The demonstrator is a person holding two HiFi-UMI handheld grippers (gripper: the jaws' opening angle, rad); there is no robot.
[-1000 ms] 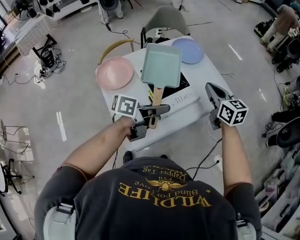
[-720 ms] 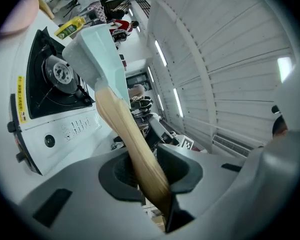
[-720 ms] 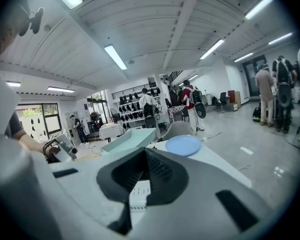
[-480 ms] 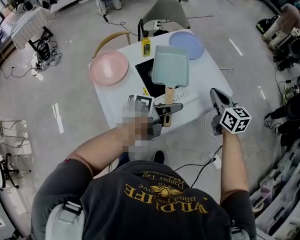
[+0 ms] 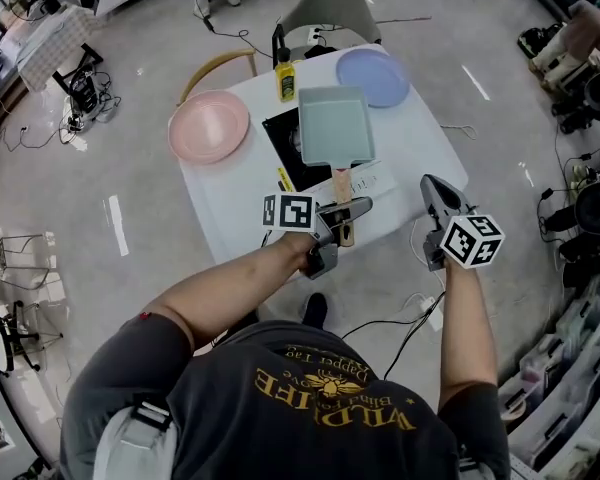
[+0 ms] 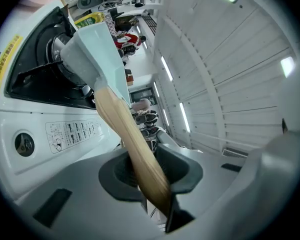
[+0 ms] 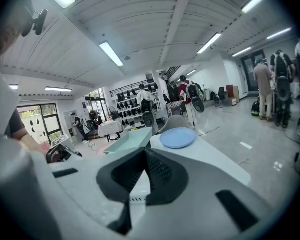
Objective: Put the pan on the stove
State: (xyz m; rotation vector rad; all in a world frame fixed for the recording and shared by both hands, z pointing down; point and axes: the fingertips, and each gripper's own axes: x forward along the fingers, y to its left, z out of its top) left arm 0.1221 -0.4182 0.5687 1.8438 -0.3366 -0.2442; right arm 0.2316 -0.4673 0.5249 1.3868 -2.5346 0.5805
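A pale teal square pan (image 5: 334, 126) with a wooden handle (image 5: 341, 186) lies over the black top of the white stove (image 5: 283, 148). My left gripper (image 5: 354, 209) is shut on the end of the handle. In the left gripper view the handle (image 6: 132, 144) runs out between the jaws to the pan (image 6: 97, 46), which is over the burner (image 6: 47, 59). Whether it rests there I cannot tell. My right gripper (image 5: 431, 184) hovers off the table's right front corner, shut and empty. From its own view, past the right gripper (image 7: 143, 155), the pan (image 7: 131, 139) shows.
On the white table (image 5: 410, 153) there is a pink plate (image 5: 209, 127) at the left and a blue plate (image 5: 372, 76) at the back right. A yellow bottle (image 5: 284, 80) stands behind the stove, with a grey chair (image 5: 325, 8) beyond. Cables lie on the floor.
My left gripper has carried the pan to the right over the stove, so the black top now shows at the pan's left. The right gripper has hardly moved.
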